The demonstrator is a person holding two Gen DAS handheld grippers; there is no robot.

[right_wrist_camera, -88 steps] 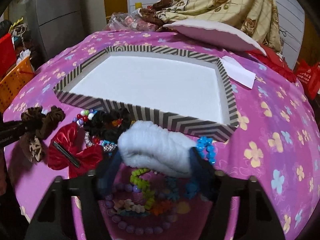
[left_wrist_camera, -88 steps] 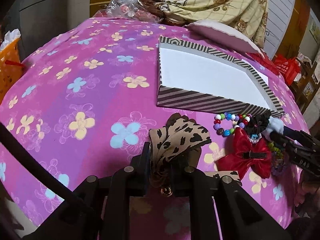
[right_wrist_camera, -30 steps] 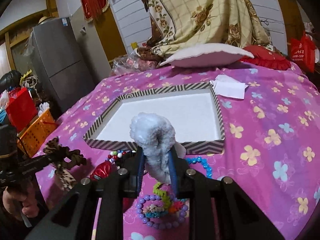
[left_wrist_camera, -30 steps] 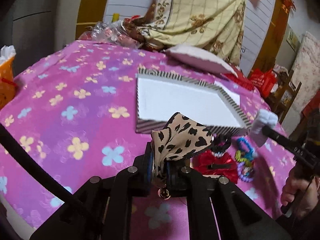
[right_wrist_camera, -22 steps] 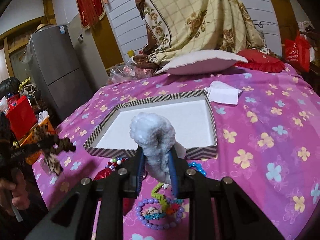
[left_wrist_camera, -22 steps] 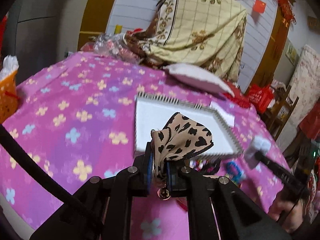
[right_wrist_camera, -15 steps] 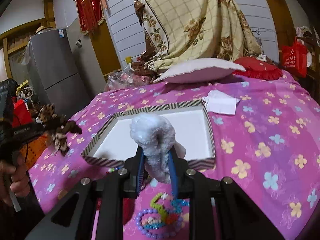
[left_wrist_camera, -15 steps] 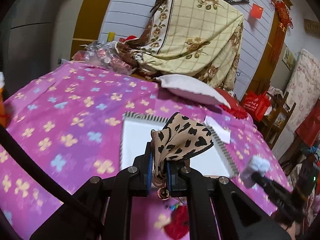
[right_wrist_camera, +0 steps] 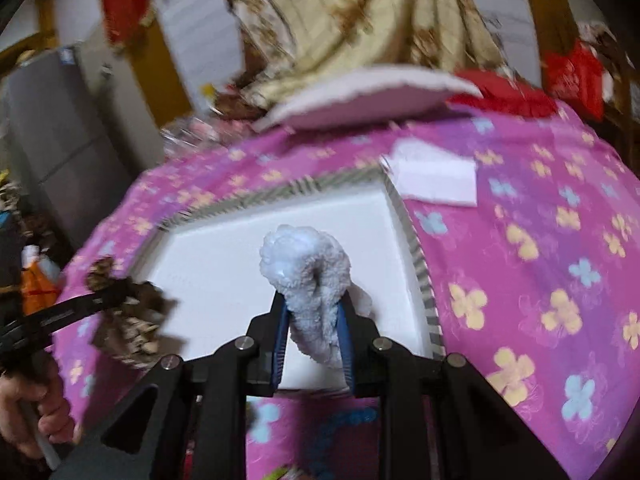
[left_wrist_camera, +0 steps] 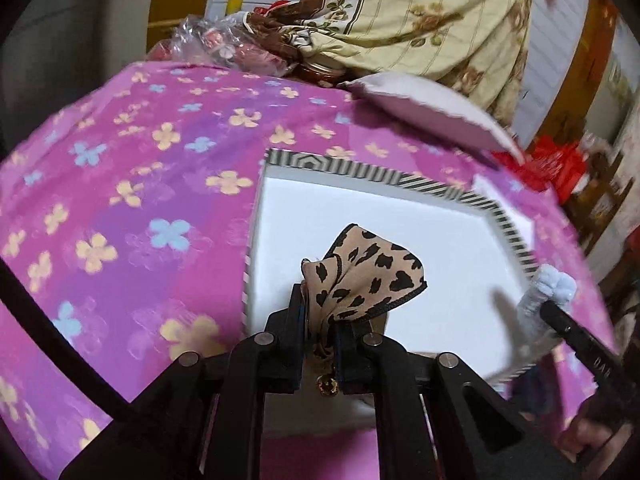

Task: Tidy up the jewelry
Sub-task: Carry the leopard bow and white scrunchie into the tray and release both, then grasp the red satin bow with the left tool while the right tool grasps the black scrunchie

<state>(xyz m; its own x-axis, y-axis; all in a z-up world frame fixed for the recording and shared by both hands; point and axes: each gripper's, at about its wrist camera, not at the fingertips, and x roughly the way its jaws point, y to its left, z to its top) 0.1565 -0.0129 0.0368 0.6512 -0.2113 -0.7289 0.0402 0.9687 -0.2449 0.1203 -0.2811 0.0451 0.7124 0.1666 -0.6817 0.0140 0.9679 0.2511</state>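
Observation:
My left gripper [left_wrist_camera: 320,320] is shut on a leopard-print fabric scrunchie [left_wrist_camera: 362,274], held above the near edge of the striped box [left_wrist_camera: 360,170] with its white floor. A small gold charm [left_wrist_camera: 327,385] dangles below the pads. My right gripper [right_wrist_camera: 312,320] is shut on a fluffy pale-blue scrunchie [right_wrist_camera: 310,270], hovering over the same box [right_wrist_camera: 418,264] near its right wall. From the left wrist view the blue scrunchie [left_wrist_camera: 548,290] shows at the box's right edge. From the right wrist view the leopard scrunchie [right_wrist_camera: 128,312] shows blurred at the left.
A pink floral cloth [left_wrist_camera: 140,208] covers the table. A white pillow [right_wrist_camera: 360,102] and a checked blanket [left_wrist_camera: 420,12] lie behind the box, a white paper [right_wrist_camera: 434,178] beside it. Blue beads [right_wrist_camera: 340,420] lie in front. A hand [right_wrist_camera: 36,408] holds the left tool.
Both grippers have carried their scrunchies forward from above the jewelry pile to over the box. The red bow and bead bracelets have dropped out of the left view.

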